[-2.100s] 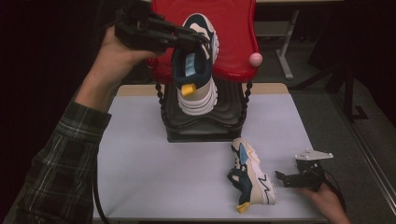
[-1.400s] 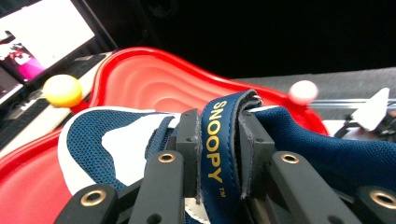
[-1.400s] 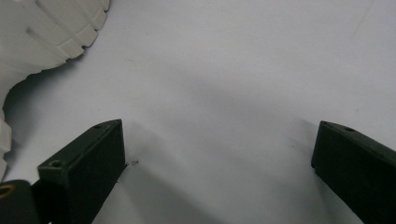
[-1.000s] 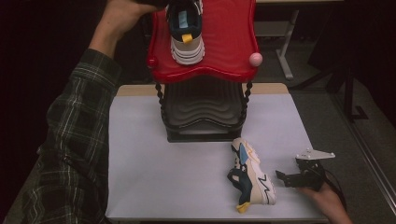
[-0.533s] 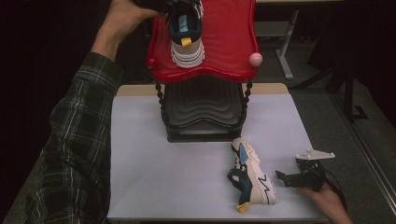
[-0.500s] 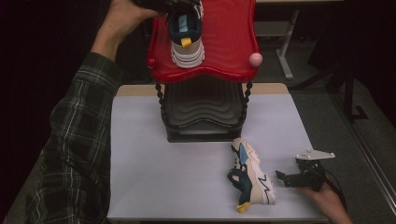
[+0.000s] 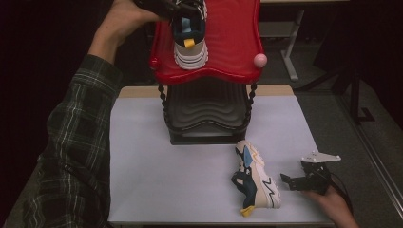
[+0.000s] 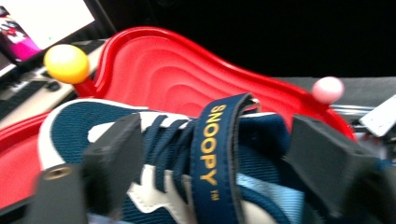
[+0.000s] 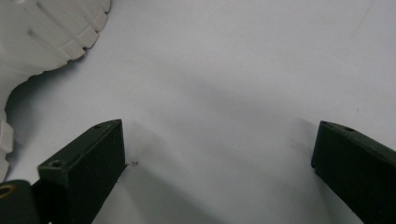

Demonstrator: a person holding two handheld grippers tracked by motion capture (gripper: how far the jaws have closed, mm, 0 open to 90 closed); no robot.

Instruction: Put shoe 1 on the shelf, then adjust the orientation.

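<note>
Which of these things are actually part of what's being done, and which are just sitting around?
In use: shoe on the red shelf, red shelf, shoe on the table, left gripper, right gripper.
Just there: black lower shelf, pink knob, yellow knob.

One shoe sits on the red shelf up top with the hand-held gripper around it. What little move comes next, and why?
Probably lift the left hand-held gripper back off the shoe. Its jaws have just been opening and now stand clear of the shoe's sides, and the shoe rests on the red shelf, so nothing more seems to need holding.
</note>
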